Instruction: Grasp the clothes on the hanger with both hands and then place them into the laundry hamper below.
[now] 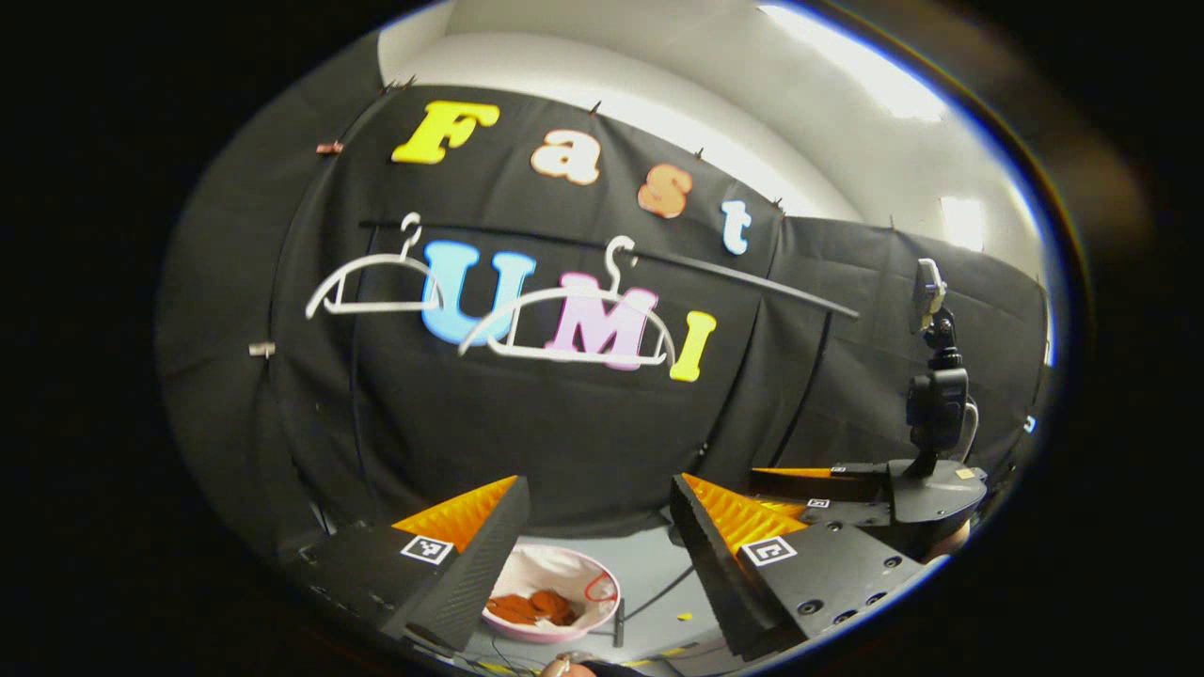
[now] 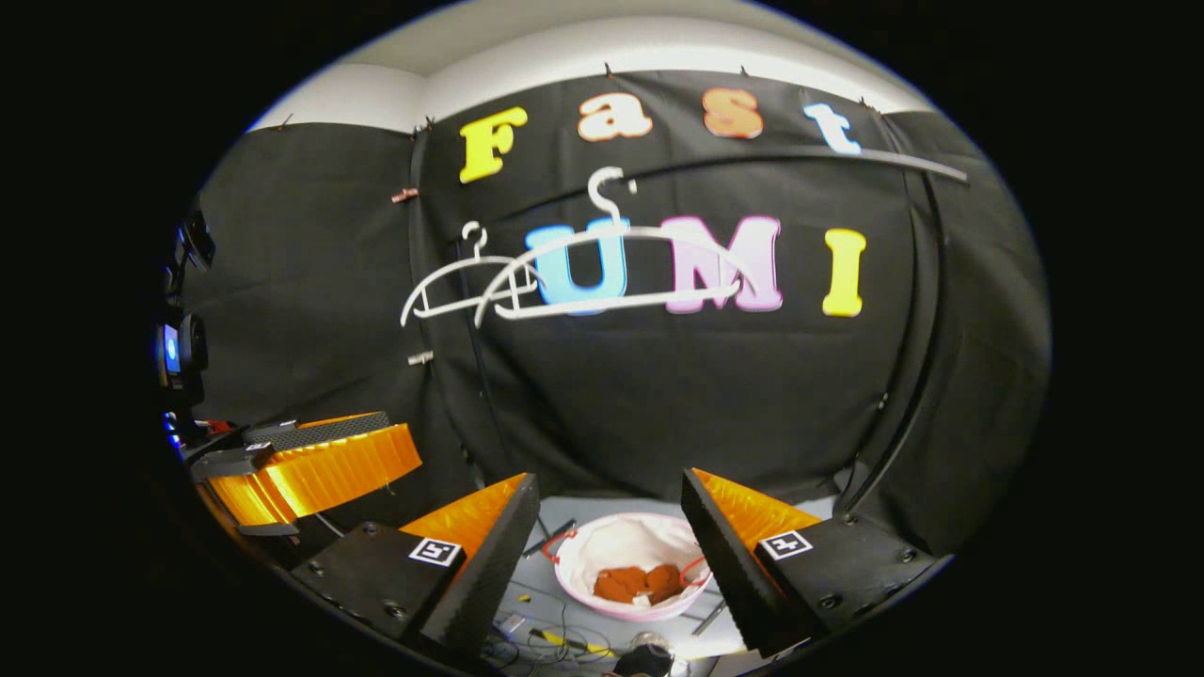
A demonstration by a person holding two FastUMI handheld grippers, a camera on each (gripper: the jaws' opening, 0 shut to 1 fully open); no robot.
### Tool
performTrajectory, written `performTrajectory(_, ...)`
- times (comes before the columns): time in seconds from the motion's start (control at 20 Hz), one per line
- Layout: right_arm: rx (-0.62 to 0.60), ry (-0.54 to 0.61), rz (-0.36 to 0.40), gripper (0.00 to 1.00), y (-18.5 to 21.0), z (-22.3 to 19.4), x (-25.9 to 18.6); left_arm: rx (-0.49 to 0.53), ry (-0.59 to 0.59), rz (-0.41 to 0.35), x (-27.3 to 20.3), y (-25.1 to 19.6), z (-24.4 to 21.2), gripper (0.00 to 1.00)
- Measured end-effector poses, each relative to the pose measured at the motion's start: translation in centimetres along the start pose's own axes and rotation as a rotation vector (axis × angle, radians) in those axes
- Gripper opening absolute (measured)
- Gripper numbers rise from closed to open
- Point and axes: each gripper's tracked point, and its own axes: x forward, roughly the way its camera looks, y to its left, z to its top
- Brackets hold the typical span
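Hangers: two white hangers (image 1: 564,324) hang bare on the dark rail (image 1: 658,259) against the booth wall; no garment is on either one
Clothes: a bundle of orange-brown cloth (image 2: 638,583) lies inside the laundry hamper (image 2: 574,578), down on the floor below the rail; in the left gripper view the same cloth (image 1: 529,608) sits low in the hamper (image 1: 602,569)
Left gripper (image 1: 597,527): jaws spread wide, nothing between them, raised well above the hamper and pointing toward the wall
Right gripper (image 2: 609,527): jaws likewise wide apart and empty, held up over the hamper; its body also appears at the right edge of the left gripper view (image 1: 828,489)
Done: judging by the bare hangers and the cloth in the hamper, the garment is off and deposited
Left: seemingly nothing beyond drawing the hands away; I cannot tell whether any part of the cloth hangs over the hamper's rim
Floor: cables and small bits (image 2: 564,639) lie near the hamper, apart from it
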Motion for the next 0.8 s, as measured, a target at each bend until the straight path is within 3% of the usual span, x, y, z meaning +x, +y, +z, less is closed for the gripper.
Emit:
performTrajectory(0.15, -0.012, -0.137, -0.031, 1.00, 0.1, 4.6, -2.9, 0.044, -0.097, -0.025, -1.5, -1.5, 3.8, 0.92)
performTrajectory(0.2, -0.010, -0.166, -0.042, 0.98, 0.0, 5.7, -3.6, 0.055, -0.116, -0.033, -1.7, -1.9, 4.5, 0.99)
performTrajectory(0.25, -0.003, -0.191, -0.050, 0.94, -0.1, 6.6, -4.5, 0.070, -0.136, -0.033, -2.1, -2.1, 5.1, 0.92)
performTrajectory(0.3, 0.006, -0.222, -0.058, 0.96, -0.3, 7.6, -5.2, 0.087, -0.163, -0.033, -2.5, -2.0, 6.2, 0.95)
performTrajectory(0.35, 0.010, -0.245, -0.063, 0.98, -0.4, 8.4, -5.9, 0.100, -0.181, -0.036, -2.6, -2.3, 7.1, 0.92)
performTrajectory(0.4, 0.010, -0.263, -0.071, 1.00, -0.7, 9.0, -6.5, 0.105, -0.188, -0.036, -2.4, -2.4, 7.4, 0.98)
performTrajectory(0.45, 0.008, -0.287, -0.078, 1.00, -0.9, 9.8, -7.1, 0.106, -0.195, -0.036, -2.4, -2.6, 7.7, 0.92)
performTrajectory(0.75, -0.030, -0.402, -0.082, 0.94, -2.0, 13.4, -9.6, 0.116, -0.230, -0.028, -3.2, -4.6, 8.9, 0.95)
performTrajectory(0.8, -0.041, -0.414, -0.092, 0.98, -2.7, 13.8, -9.8, 0.114, -0.240, -0.023, -3.2, -4.8, 9.1, 0.95)
